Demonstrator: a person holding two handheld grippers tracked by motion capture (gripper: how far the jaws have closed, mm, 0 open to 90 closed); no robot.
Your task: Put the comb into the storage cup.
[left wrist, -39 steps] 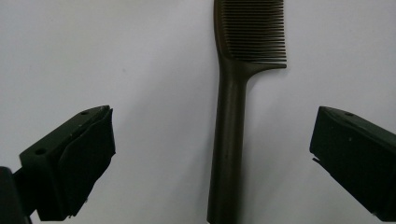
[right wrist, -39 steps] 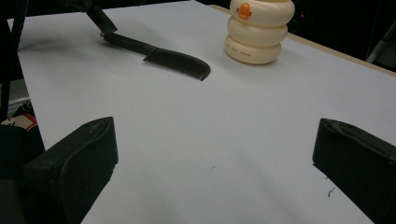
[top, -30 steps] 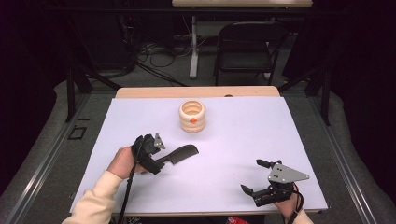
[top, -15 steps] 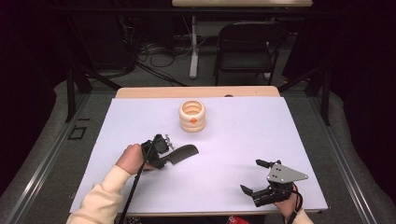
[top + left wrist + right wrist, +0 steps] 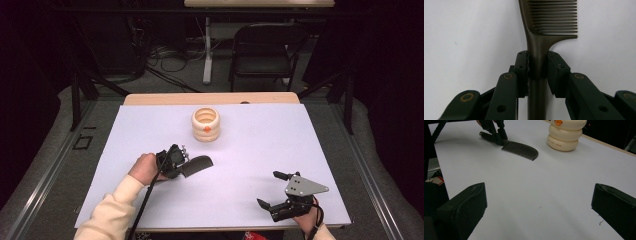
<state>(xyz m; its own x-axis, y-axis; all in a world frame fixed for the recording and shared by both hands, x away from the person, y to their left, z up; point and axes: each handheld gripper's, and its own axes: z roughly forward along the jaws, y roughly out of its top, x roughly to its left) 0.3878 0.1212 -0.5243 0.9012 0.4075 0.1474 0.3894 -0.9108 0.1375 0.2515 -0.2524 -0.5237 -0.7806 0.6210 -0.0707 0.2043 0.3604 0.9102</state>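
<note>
A dark brown comb (image 5: 198, 163) lies on the white table cover (image 5: 280, 140), its teeth end pointing right. My left gripper (image 5: 180, 167) has just been closing, and its pads now press on the comb's handle (image 5: 537, 42) from both sides, low over the table. At the front right my right gripper (image 5: 267, 189) rests open, with nothing between its black jaws (image 5: 537, 202). The right gripper view looks across the cover at the comb (image 5: 520, 149) and the left gripper (image 5: 497, 135) holding it.
A cream ringed cup with an orange spot (image 5: 205, 124) stands upright at the back middle of the cover, also seen in the right gripper view (image 5: 565, 135). The wooden table edge (image 5: 210, 98) runs behind it. A folding chair (image 5: 265, 50) and cables sit on the floor beyond.
My left gripper has shifted a little right onto the comb's handle and closed on it. The comb and my right gripper have stayed in place.
</note>
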